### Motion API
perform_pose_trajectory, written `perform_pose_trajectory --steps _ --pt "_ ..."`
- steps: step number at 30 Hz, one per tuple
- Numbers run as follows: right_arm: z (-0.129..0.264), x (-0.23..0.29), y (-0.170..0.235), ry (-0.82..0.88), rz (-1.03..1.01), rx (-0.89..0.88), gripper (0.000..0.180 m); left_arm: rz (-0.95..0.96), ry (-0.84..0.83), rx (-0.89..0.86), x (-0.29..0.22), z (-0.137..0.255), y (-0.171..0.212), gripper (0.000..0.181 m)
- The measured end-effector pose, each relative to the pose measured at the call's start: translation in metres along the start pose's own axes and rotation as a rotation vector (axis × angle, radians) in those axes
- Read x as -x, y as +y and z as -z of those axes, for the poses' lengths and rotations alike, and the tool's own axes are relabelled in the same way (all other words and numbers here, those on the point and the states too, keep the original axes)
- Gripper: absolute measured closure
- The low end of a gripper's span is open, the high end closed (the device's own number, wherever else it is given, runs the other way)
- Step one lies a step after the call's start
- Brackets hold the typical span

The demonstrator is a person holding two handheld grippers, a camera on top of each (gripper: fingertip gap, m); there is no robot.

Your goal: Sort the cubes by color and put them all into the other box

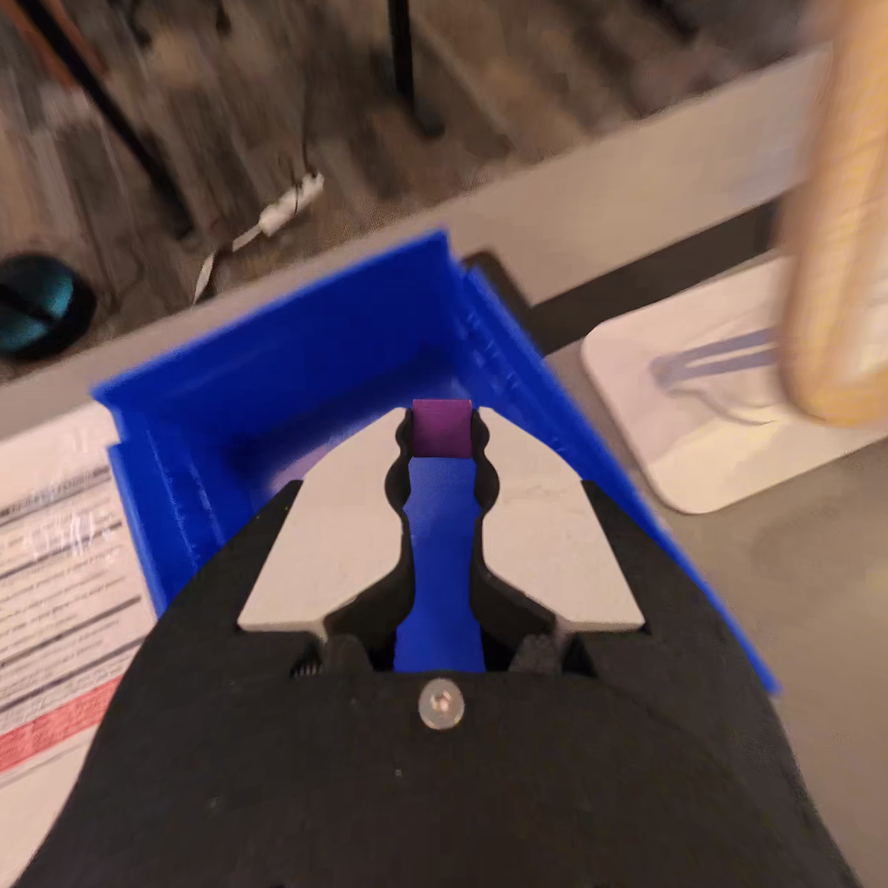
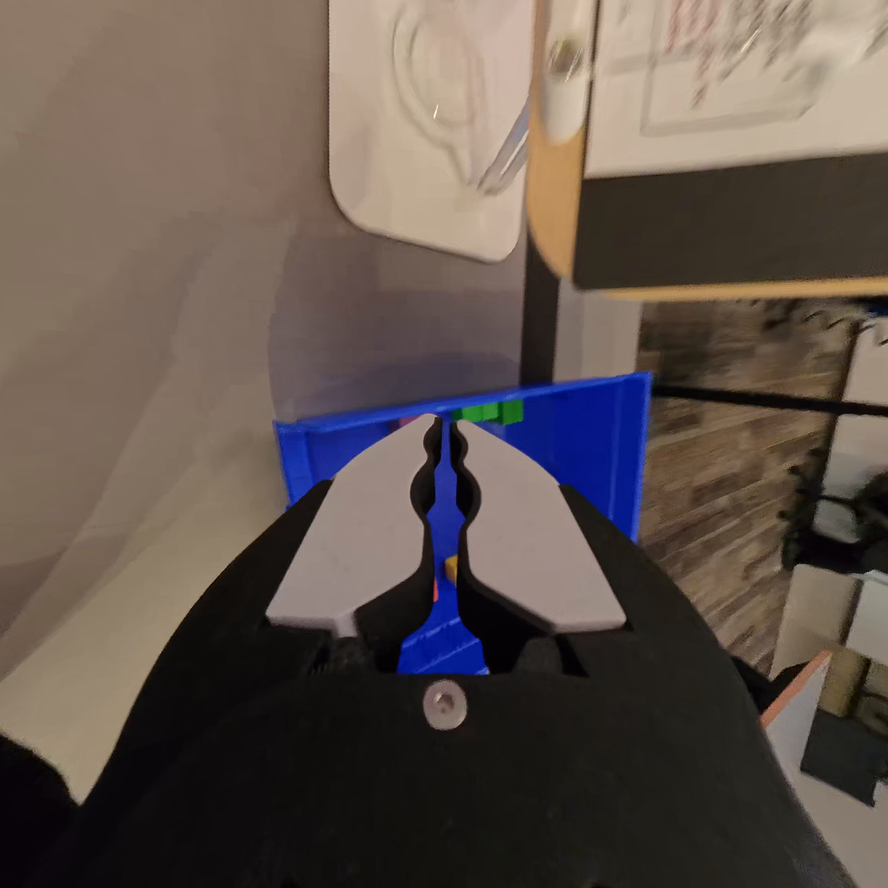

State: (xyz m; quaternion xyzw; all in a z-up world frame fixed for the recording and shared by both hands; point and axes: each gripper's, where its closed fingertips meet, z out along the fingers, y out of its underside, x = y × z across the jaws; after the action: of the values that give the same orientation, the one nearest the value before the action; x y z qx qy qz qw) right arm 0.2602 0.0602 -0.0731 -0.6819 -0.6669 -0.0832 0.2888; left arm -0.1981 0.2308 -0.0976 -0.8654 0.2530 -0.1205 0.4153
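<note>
While clamped on a purple cube at the very tips, left gripper hangs over a blue box. Box interior visible past the fingers looks bare; rest of its floor hidden behind the gripper body. Sits on a grey table, far wall close to the table edge. Laminated printed sheet with a red band just left of the box, touching or nearly so; can't tell which. White tray with bluish streaks to the right, apart from the box. Blurred tan post in front of the tray at upper right. Floor beyond: dark stand legs, white cable, teal-and-black round object.

Right gripper: fingers drawn nearly together, narrow slit between the tips, nothing in it. Hovers over a second blue box. Row of green cubes along the far wall, about 3, blurred so count uncertain. Yellow cube and a sliver of red cube seen only through the finger gap; a purplish bit at far left behind the left finger. Fingers block most of the box floor. White tray beyond the box, wood-edged board with dark underside upper right.
</note>
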Motion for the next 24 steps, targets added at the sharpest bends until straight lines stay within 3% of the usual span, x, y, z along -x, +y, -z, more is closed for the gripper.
perform_pose_trajectory --steps 1,6,12,17,24 --pt "0.006 -0.003 -0.010 0.035 0.016 -0.042 0.174 0.005 0.048 -0.089 -0.010 0.020 -0.017 0.159" --pt "0.039 -0.026 -0.072 0.345 0.117 -0.268 0.142 -0.066 0.340 -0.420 -0.093 0.102 -0.081 0.159" --pt "0.064 -0.010 -0.153 0.548 0.223 -0.601 0.131 -0.174 0.814 -0.646 -0.219 0.149 -0.109 0.159" --pt "0.075 0.009 -0.192 0.680 0.267 -0.820 0.130 -0.168 1.120 -0.738 -0.304 0.154 -0.111 0.159" --pt "0.083 0.016 -0.199 0.757 0.301 -0.878 0.130 -0.094 1.383 -0.653 -0.373 0.131 -0.087 0.159"
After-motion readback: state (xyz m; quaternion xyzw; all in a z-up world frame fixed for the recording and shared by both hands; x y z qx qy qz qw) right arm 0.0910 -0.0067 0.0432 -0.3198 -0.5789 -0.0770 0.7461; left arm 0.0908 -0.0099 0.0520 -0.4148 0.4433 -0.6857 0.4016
